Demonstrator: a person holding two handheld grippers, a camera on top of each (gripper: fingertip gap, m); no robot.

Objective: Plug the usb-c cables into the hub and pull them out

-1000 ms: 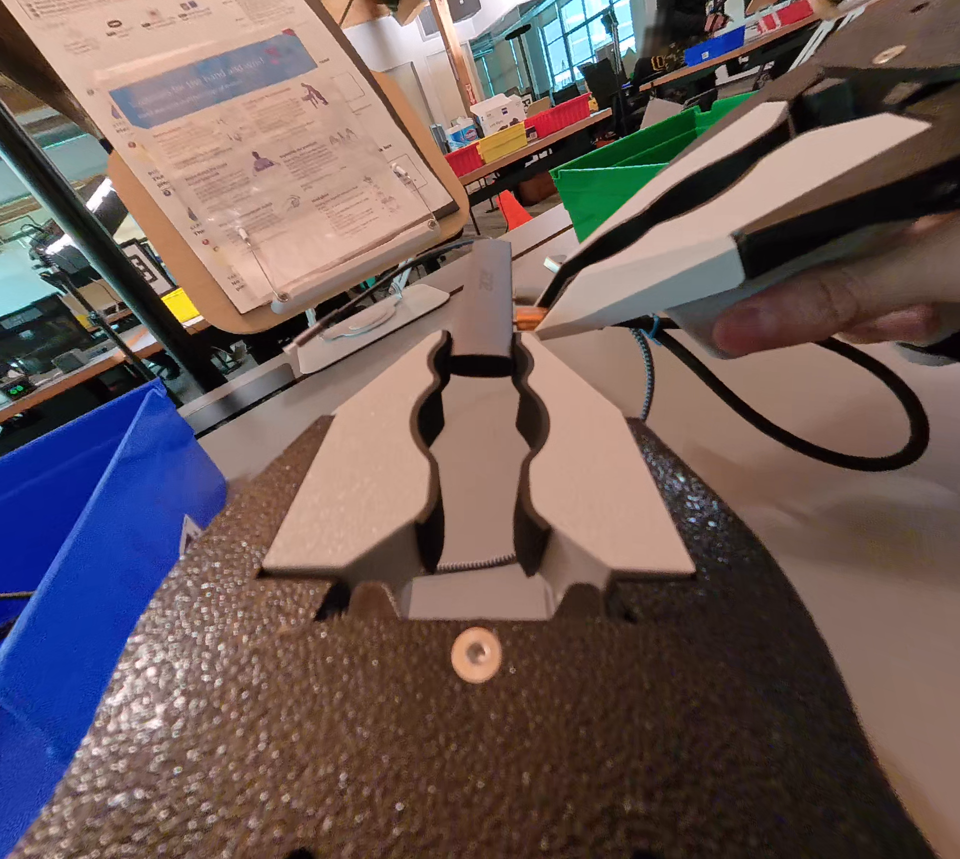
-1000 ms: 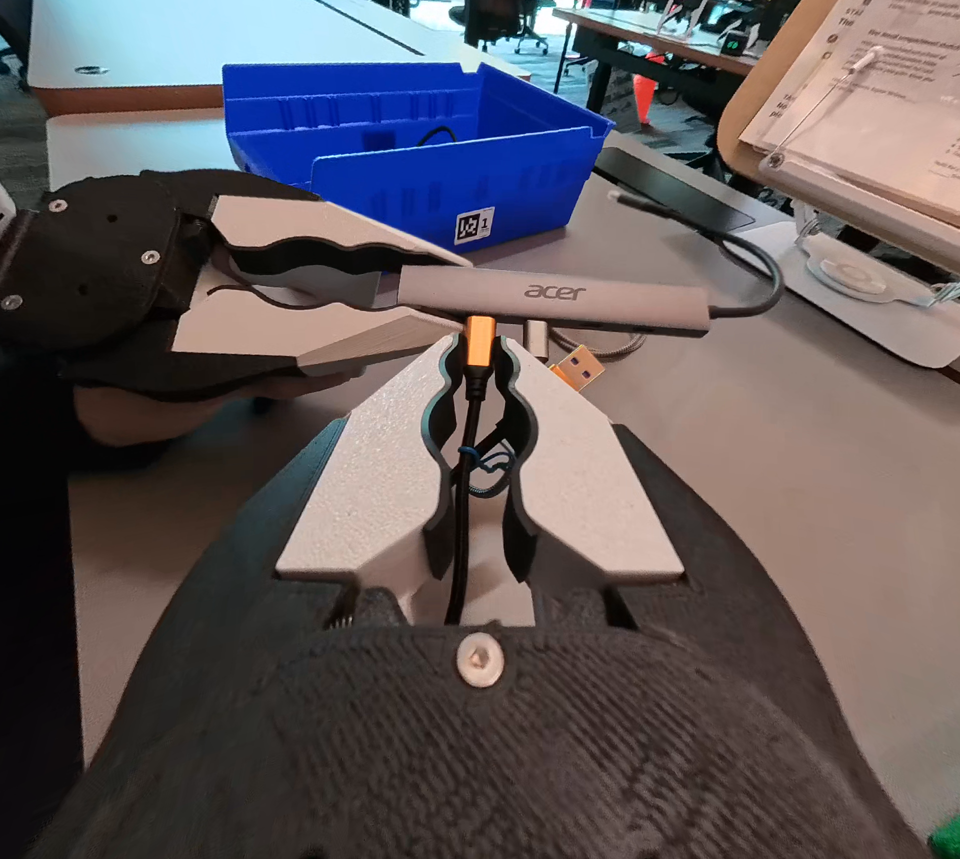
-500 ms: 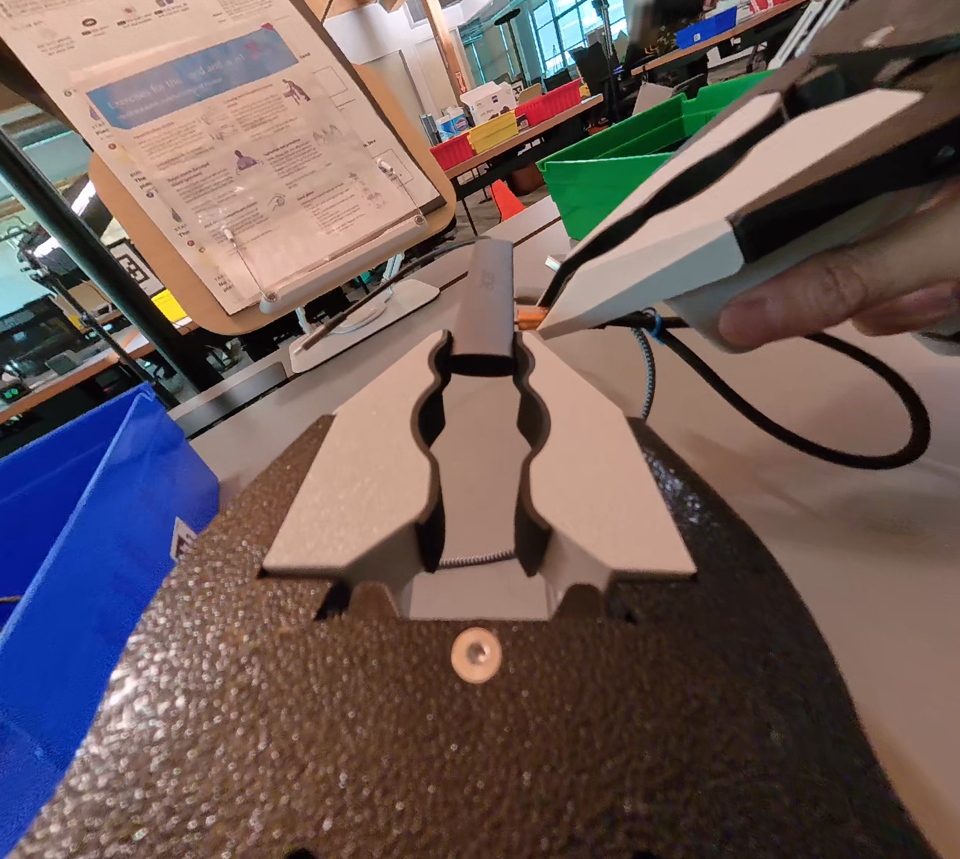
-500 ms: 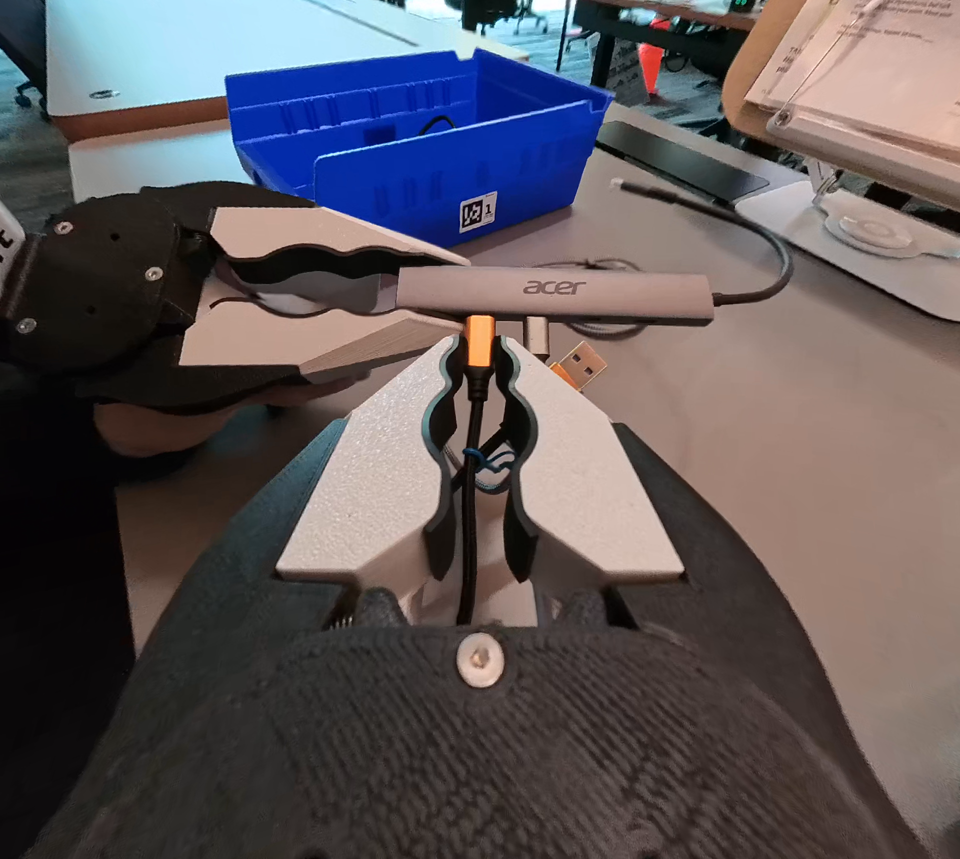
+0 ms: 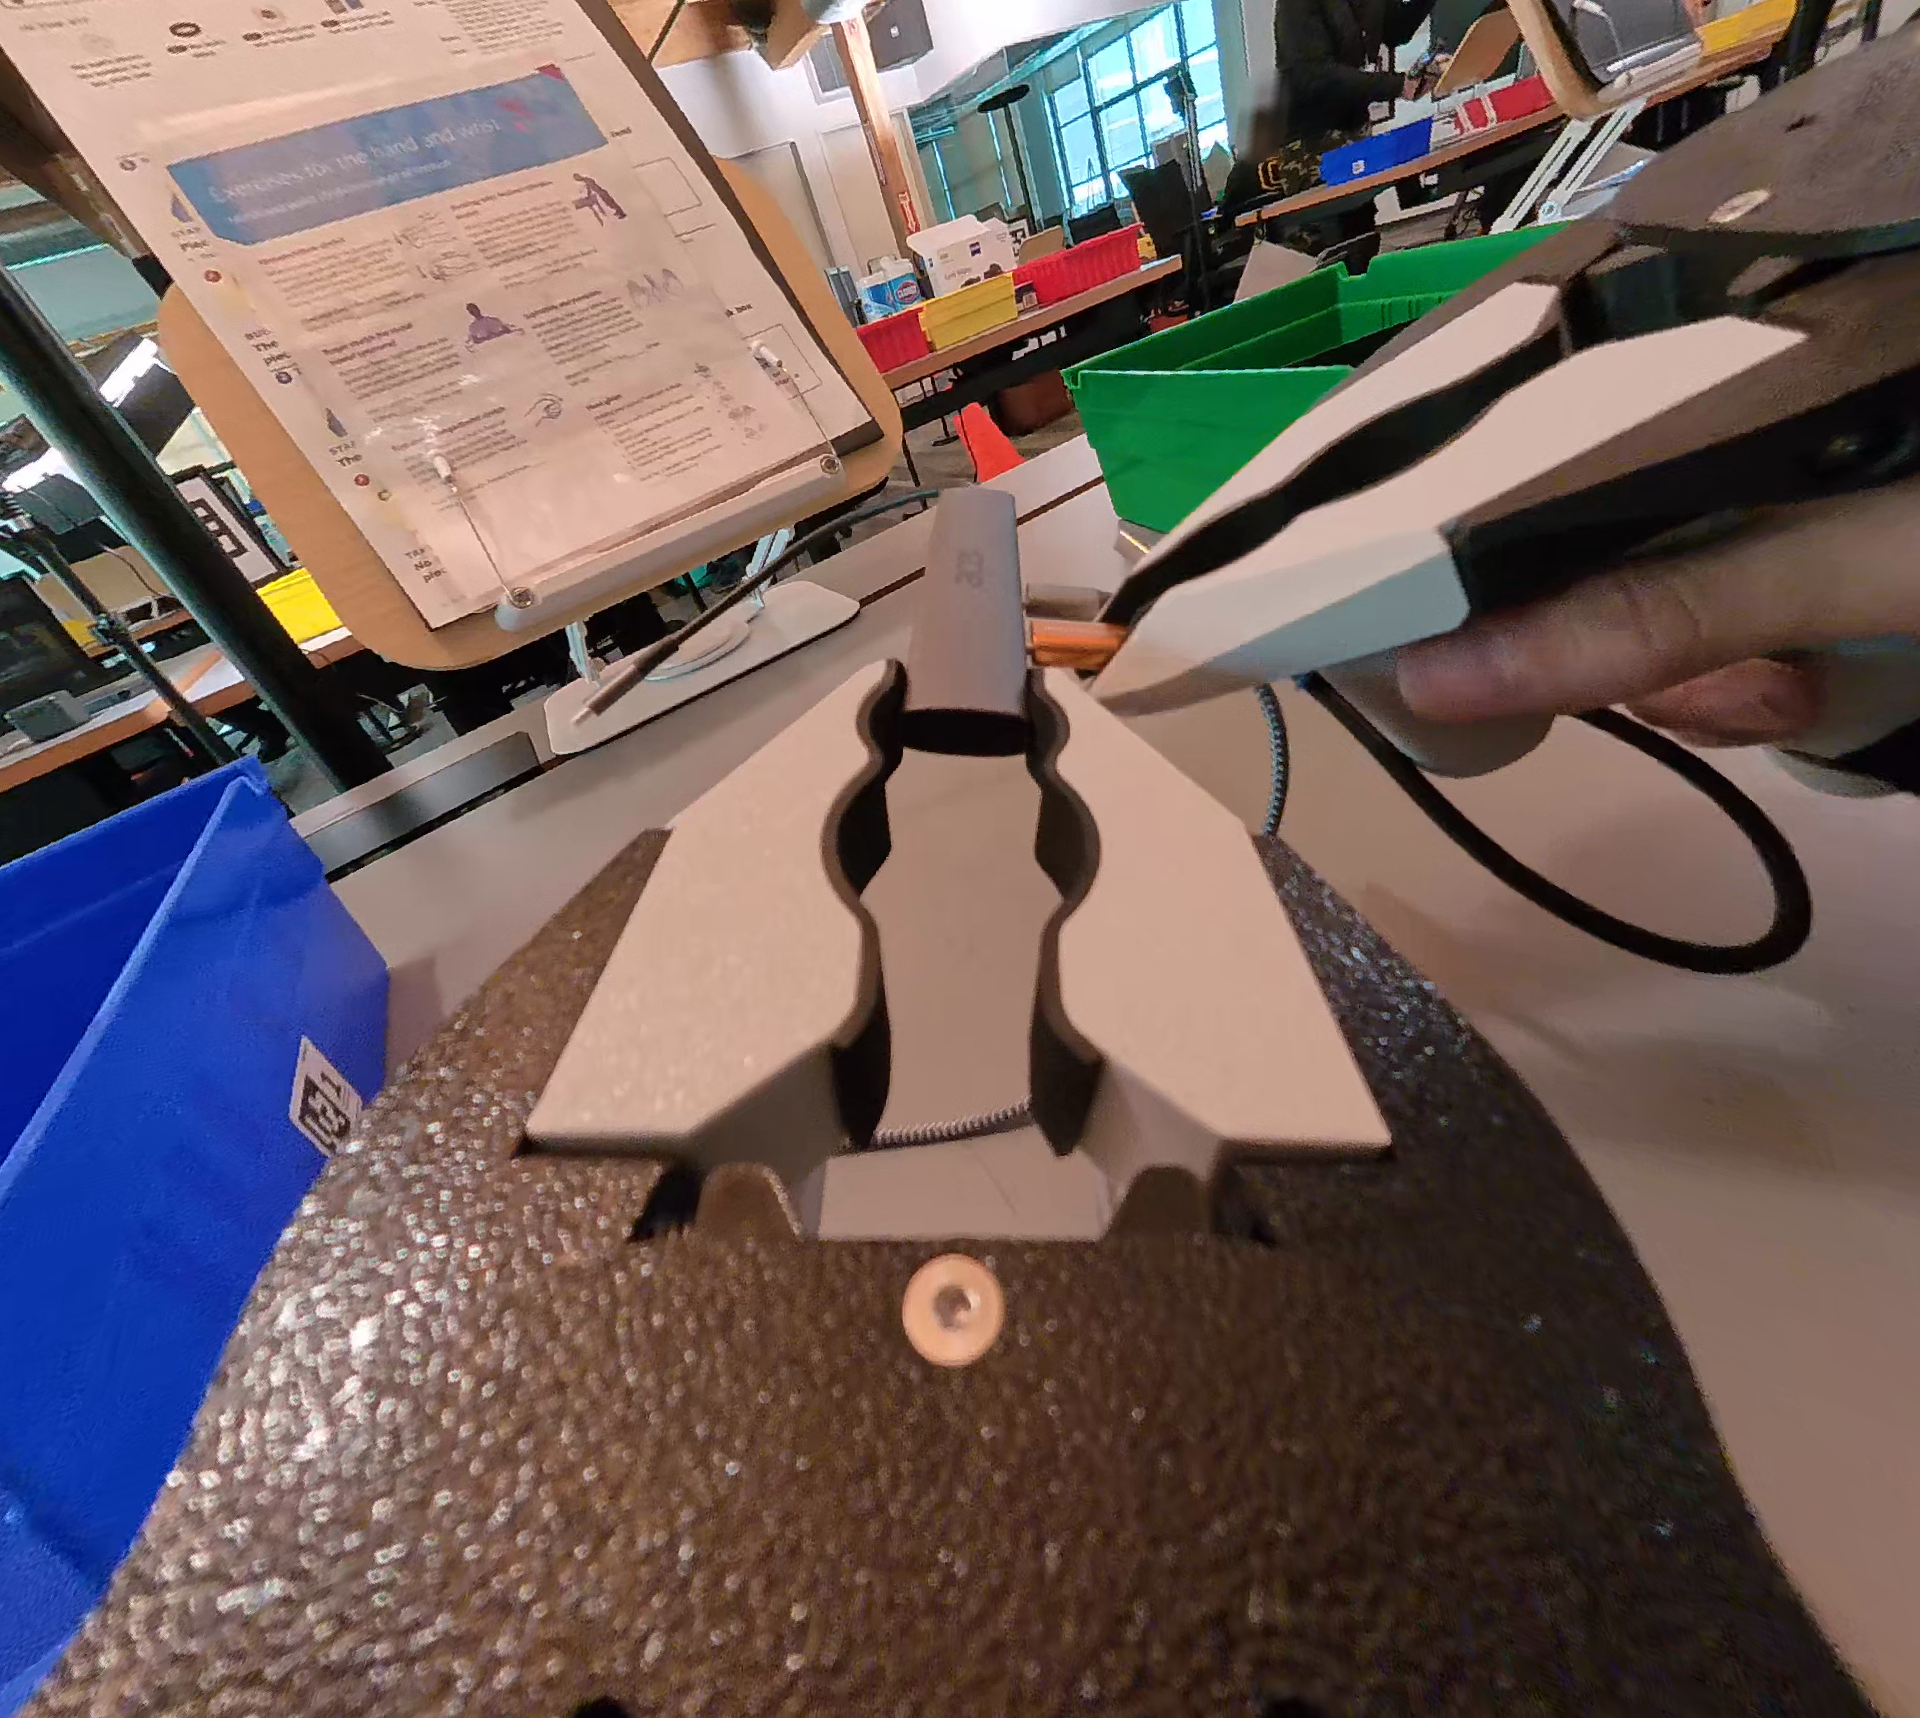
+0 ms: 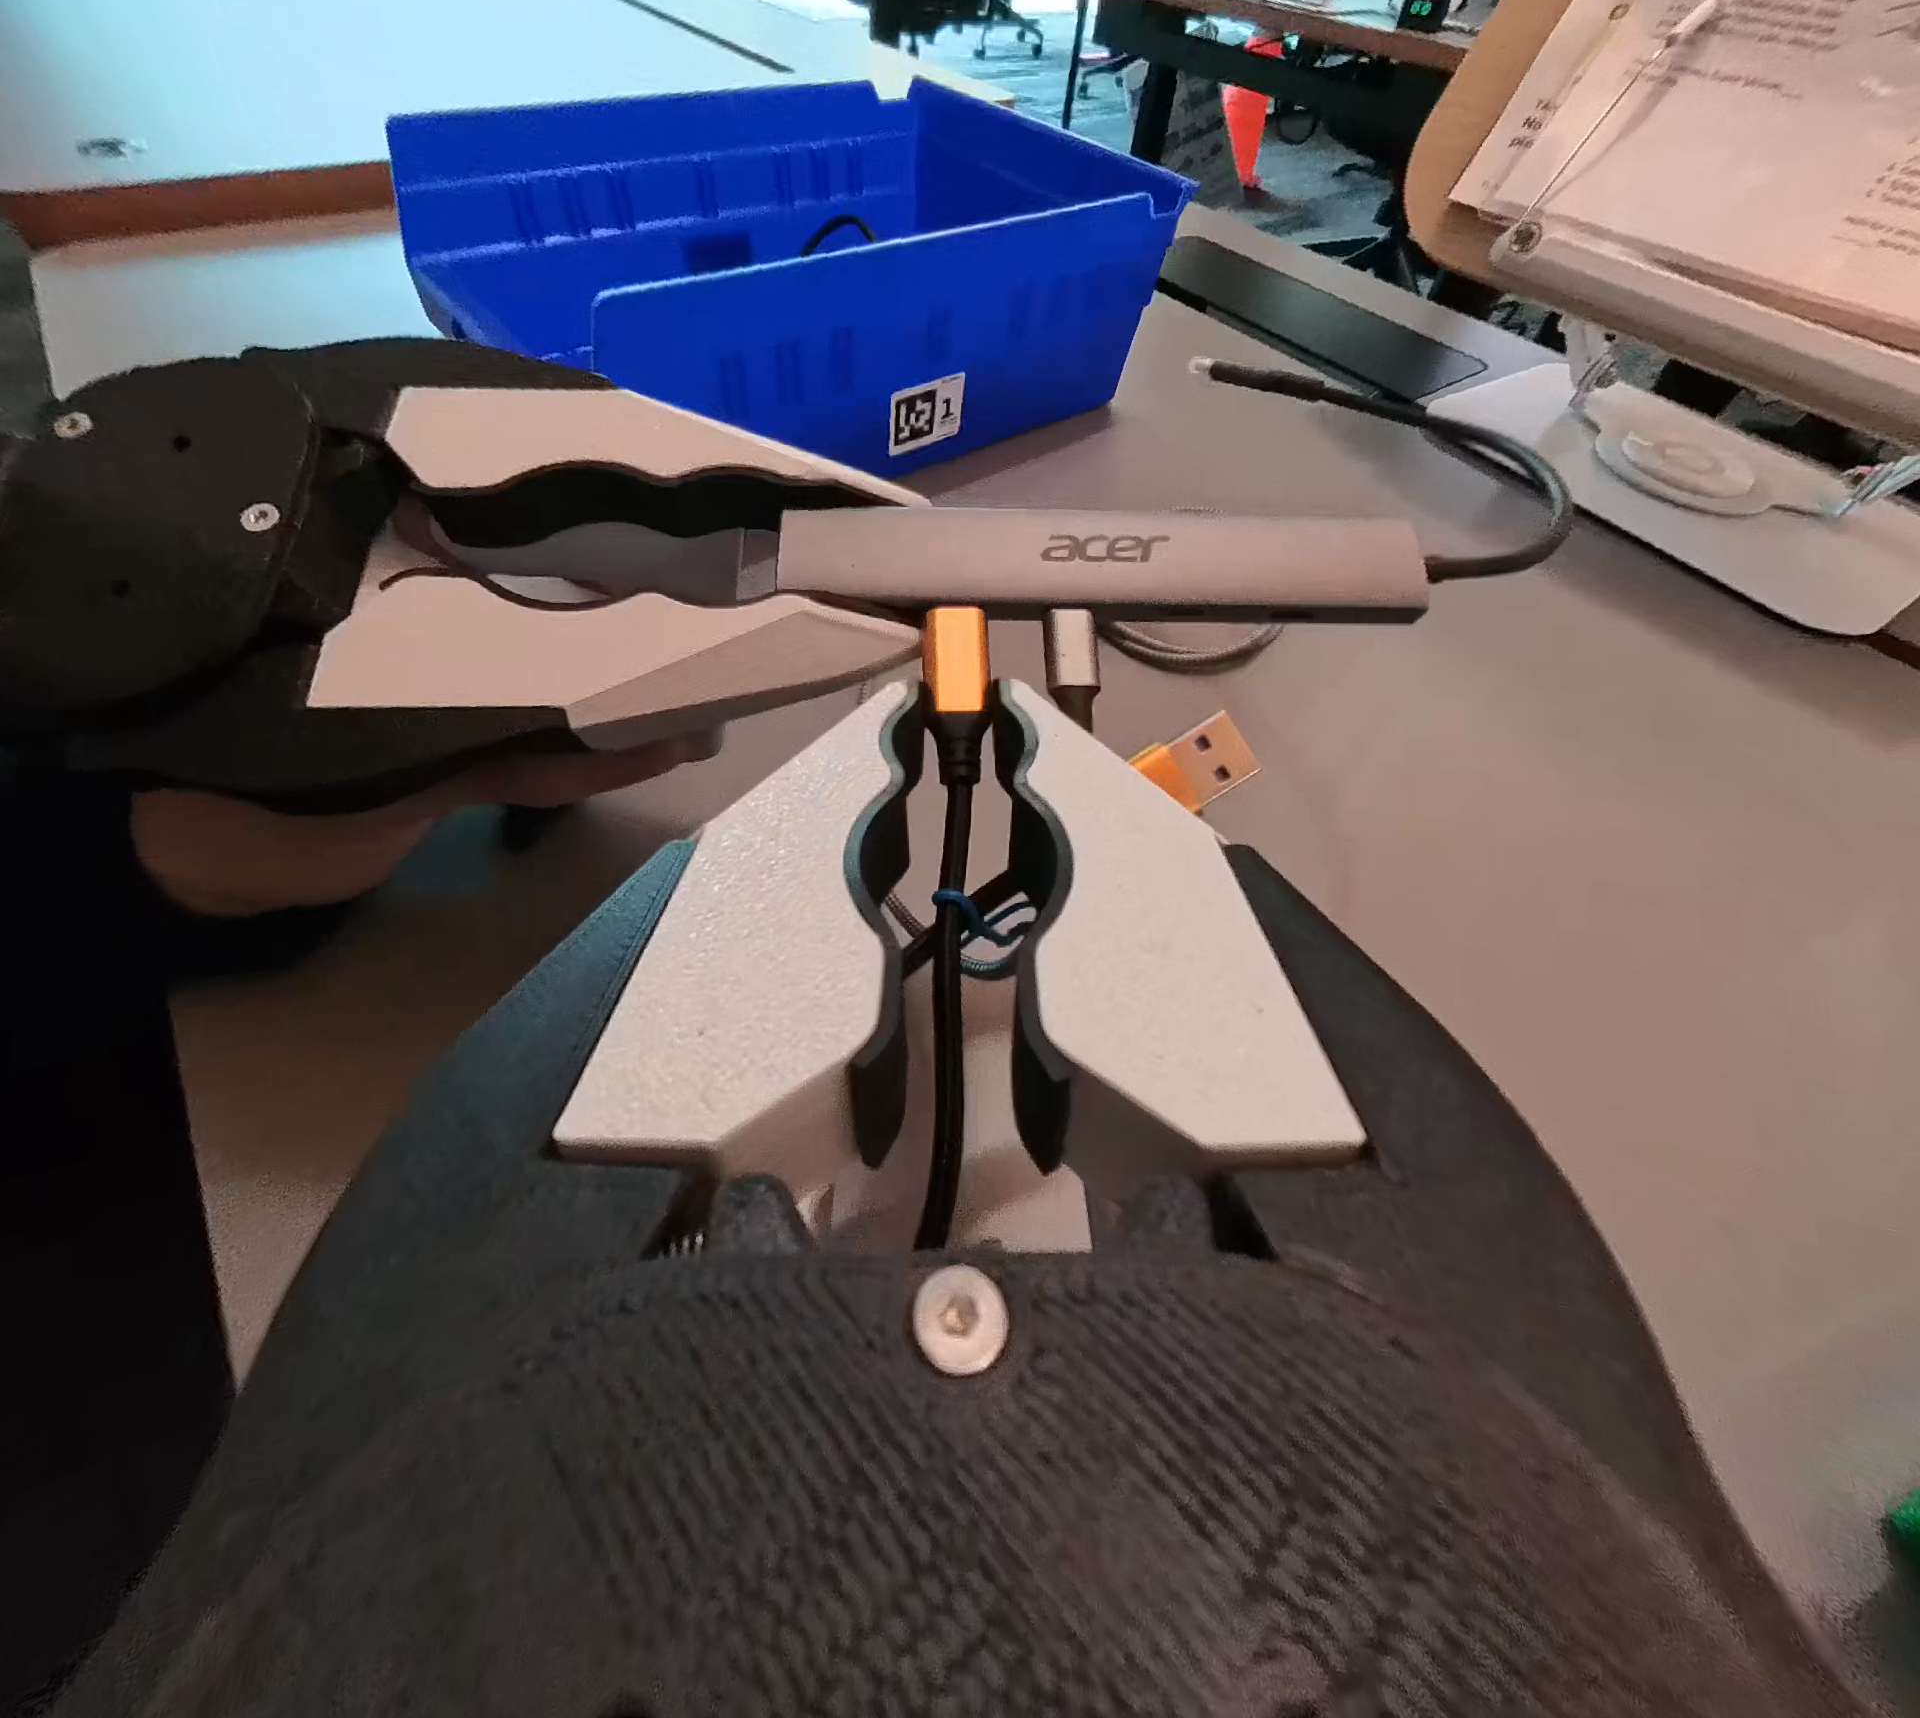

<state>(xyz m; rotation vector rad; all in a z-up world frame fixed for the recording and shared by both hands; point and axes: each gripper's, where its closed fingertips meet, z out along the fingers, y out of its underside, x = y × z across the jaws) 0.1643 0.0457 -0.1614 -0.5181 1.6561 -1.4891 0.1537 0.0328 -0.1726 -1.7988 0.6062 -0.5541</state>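
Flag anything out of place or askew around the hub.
Nothing stands out. The hub is held level in the left gripper, the orange plug sits straight in its port, pinched by the right gripper, and a silver plug sits beside it.

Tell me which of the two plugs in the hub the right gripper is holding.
The orange plug, nearer the left gripper. The right gripper is clamped just behind it; the silver plug sits untouched beside it.

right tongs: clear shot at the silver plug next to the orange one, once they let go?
Probably yes. The silver plug sits just right of the orange plug that the right tongs grip, its near side uncovered. The left tongs clamp the hub's far end, out of the way.
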